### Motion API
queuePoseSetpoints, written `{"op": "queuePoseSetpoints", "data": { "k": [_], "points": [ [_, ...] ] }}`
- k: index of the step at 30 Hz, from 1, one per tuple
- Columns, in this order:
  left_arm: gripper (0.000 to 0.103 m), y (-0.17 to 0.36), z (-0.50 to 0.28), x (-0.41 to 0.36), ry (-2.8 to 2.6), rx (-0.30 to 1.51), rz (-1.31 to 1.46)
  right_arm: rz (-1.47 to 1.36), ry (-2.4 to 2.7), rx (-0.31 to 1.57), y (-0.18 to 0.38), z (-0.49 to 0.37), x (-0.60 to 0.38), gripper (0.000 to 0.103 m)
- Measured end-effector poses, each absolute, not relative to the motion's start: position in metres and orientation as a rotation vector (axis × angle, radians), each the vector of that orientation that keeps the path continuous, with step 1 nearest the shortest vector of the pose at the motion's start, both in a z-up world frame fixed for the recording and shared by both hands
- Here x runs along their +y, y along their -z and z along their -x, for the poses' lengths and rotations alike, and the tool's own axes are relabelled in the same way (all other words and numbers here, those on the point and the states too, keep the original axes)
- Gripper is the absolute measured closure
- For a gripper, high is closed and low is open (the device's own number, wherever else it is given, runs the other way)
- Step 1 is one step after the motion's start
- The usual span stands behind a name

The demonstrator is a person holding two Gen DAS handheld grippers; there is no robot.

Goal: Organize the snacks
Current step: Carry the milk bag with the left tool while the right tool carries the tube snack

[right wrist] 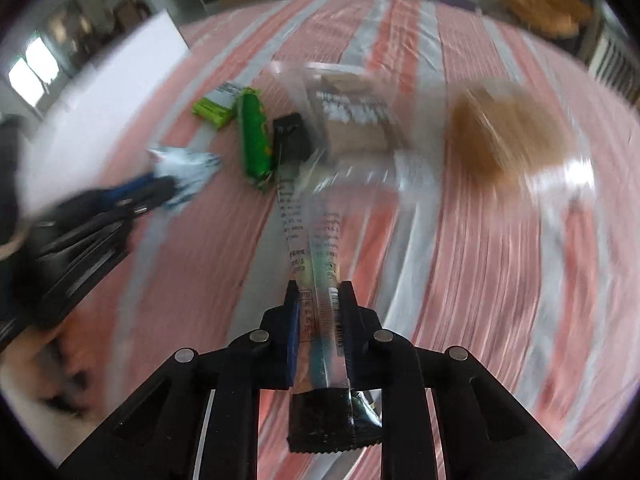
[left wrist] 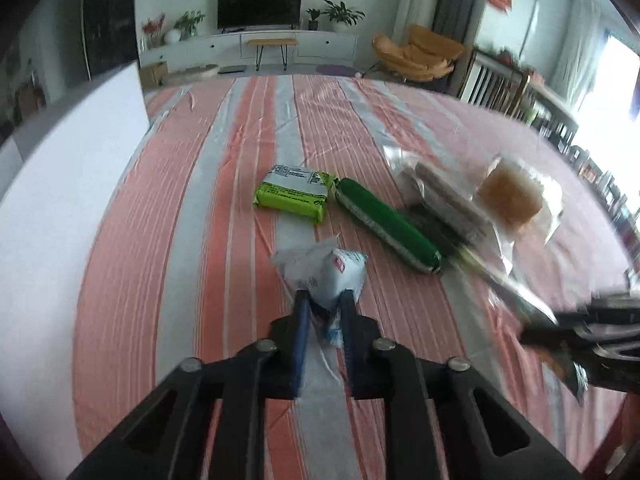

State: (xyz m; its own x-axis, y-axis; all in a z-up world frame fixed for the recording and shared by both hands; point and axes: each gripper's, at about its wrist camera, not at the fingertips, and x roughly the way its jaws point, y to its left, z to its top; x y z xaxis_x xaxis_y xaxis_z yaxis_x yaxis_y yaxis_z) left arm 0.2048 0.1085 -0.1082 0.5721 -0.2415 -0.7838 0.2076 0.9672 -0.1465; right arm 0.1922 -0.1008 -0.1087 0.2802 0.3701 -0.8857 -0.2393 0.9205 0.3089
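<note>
My left gripper (left wrist: 325,295) is shut on a white-and-blue snack packet (left wrist: 323,272) just above the striped cloth; both show in the right wrist view, the gripper (right wrist: 160,192) and the packet (right wrist: 186,172). My right gripper (right wrist: 318,288) is shut on a long clear-and-black snack wrapper (right wrist: 308,216); it shows blurred at the right of the left wrist view (left wrist: 500,280). A lime-green packet (left wrist: 294,194), a dark green tube snack (left wrist: 386,226), a clear pack of brown bars (left wrist: 444,196) and a wrapped brown cake (left wrist: 510,196) lie in a row.
A pink-and-white striped cloth (left wrist: 200,240) covers the table. A white board (left wrist: 68,184) stands along its left edge. A TV stand, plants and an orange chair (left wrist: 420,54) are beyond the far edge. The right wrist view is motion-blurred.
</note>
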Motion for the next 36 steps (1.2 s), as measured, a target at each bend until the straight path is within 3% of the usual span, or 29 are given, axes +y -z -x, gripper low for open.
{"op": "queuePoseSetpoints", "data": {
  "k": [2,5,7,8,9,10,11,13,14,15,16,19,20,21,27,36],
  "points": [
    [0.103,0.110,-0.196,0.115,0.273,0.925,0.027,-0.211,-0.440,1.231,0.109,-0.174,-0.117,0.085],
    [0.103,0.109,-0.180,0.123,0.310,0.938,0.025,-0.157,-0.440,1.266,0.117,-0.153,-0.123,0.084],
    [0.103,0.109,-0.173,0.124,0.316,0.953,0.008,-0.044,-0.398,1.287,0.123,-0.152,-0.117,0.075],
    [0.103,0.110,-0.173,0.126,0.314,0.977,0.010,0.012,-0.373,1.269,0.125,-0.153,-0.112,0.066],
    [0.103,0.111,-0.174,0.126,0.305,0.987,0.016,0.041,-0.362,1.251,0.124,-0.155,-0.108,0.047],
    [0.103,0.110,-0.174,0.127,0.294,0.984,0.022,0.068,-0.348,1.228,0.123,-0.156,-0.104,0.039],
    [0.098,0.109,-0.176,0.127,0.288,0.977,0.026,0.100,-0.330,1.199,0.122,-0.160,-0.097,0.036],
    [0.079,0.107,-0.182,0.122,0.286,0.967,0.027,0.142,-0.320,1.178,0.122,-0.168,-0.086,0.037],
    [0.053,0.106,-0.188,0.116,0.292,0.960,0.022,0.163,-0.314,1.176,0.126,-0.174,-0.080,0.037],
    [0.034,0.106,-0.192,0.110,0.293,0.951,0.011,0.185,-0.305,1.180,0.130,-0.178,-0.073,0.037],
    [0.033,0.105,-0.196,0.105,0.285,0.935,-0.008,0.205,-0.294,1.191,0.138,-0.182,-0.068,0.037],
    [0.033,0.104,-0.214,0.085,0.259,0.912,-0.064,0.171,-0.288,1.146,0.135,-0.186,-0.071,0.042],
    [0.046,0.104,-0.219,0.082,0.262,0.904,-0.060,0.162,-0.292,1.140,0.134,-0.188,-0.073,0.066],
    [0.080,0.104,-0.224,0.080,0.268,0.902,-0.047,0.160,-0.288,1.147,0.133,-0.189,-0.075,0.078],
    [0.082,0.091,-0.215,0.095,0.328,0.892,0.053,-0.208,-0.448,1.213,0.116,-0.172,-0.121,0.086],
    [0.082,0.004,-0.145,0.174,0.376,0.721,0.332,-0.540,-0.633,1.126,0.059,-0.190,-0.107,0.085]
  ]
}}
